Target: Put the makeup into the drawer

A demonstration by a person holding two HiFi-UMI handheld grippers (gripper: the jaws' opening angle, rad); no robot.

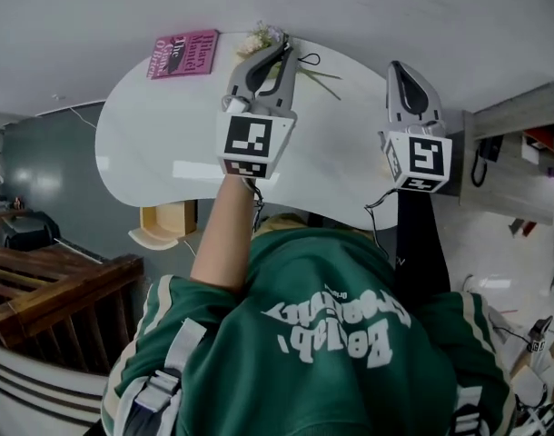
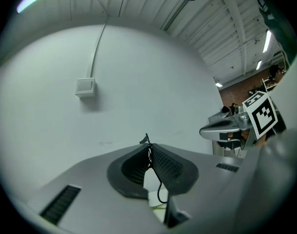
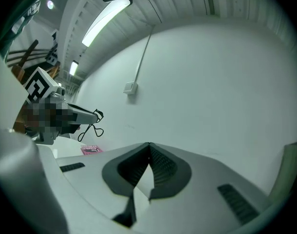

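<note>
In the head view my left gripper (image 1: 281, 49) is held over the white table (image 1: 159, 153), shut on a thin black eyelash curler (image 1: 306, 60) whose wire loops stick out past the tips. The left gripper view shows the curler (image 2: 149, 152) pinched between the pads of that gripper (image 2: 148, 145), one loop hanging below. From the right gripper view the curler (image 3: 92, 124) dangles from the left gripper (image 3: 95, 115). My right gripper (image 1: 397, 67) (image 3: 149, 145) hovers to the right, shut with nothing in it. Both point at a plain white wall. No drawer is visible.
A pink book (image 1: 183, 54) (image 3: 91, 150) and a small bunch of flowers (image 1: 259, 39) lie at the table's far edge. A wooden shelf (image 1: 166, 222) hangs under the table. A grey shelving unit (image 1: 518, 116) stands at the right, dark wooden furniture (image 1: 59, 307) at the lower left.
</note>
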